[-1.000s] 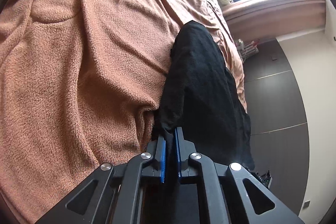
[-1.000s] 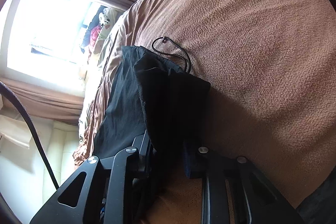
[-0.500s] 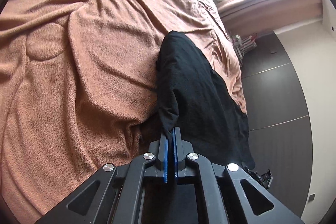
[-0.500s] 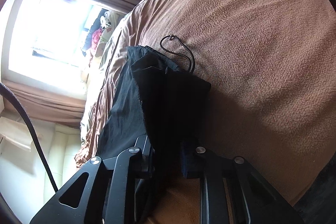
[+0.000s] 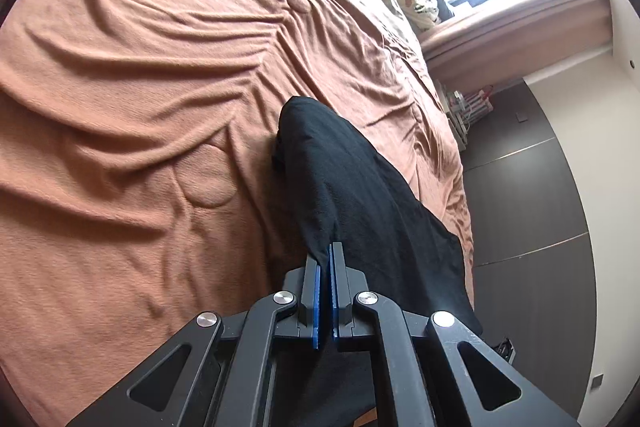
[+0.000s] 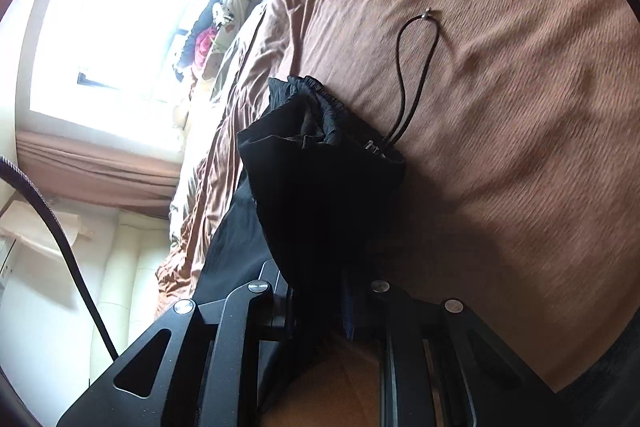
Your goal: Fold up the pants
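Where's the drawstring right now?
Right wrist view, upper right: the drawstring loops loose on the brown blanket, running out from the waistband of the black pants.

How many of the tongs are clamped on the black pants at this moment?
2. The left tongs pinch a pants edge above the brown blanket; the right tongs grip bunched fabric near the waistband, though cloth hides their tips.
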